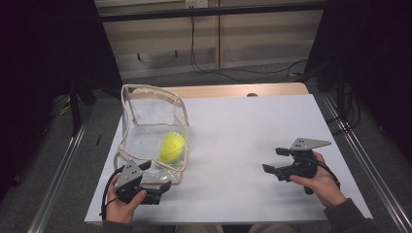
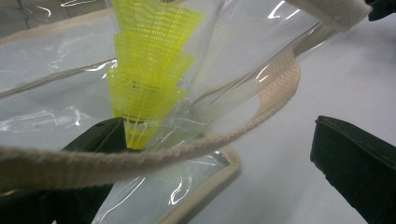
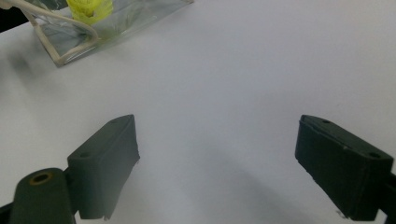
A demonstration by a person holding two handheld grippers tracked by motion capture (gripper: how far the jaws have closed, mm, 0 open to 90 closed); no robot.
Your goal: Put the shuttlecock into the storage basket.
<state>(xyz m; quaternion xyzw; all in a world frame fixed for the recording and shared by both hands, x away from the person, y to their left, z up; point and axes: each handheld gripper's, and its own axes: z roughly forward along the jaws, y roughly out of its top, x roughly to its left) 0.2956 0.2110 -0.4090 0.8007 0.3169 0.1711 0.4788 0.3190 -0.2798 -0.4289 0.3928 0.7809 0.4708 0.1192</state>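
The left gripper (image 1: 156, 178), jaws apart and grasping nothing, sits at the near corner of a clear plastic pouch (image 1: 145, 133) trimmed in beige webbing, one jaw behind its looped strap (image 2: 261, 112). Inside lies a yellow mesh shuttlecock (image 1: 172, 147). The right gripper (image 1: 273, 160) hovers released over the white table (image 1: 233, 136), well apart from the pouch.

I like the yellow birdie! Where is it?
The shuttlecock sits inside the clear bag on the table's left side in the high view, just beyond the left gripper.
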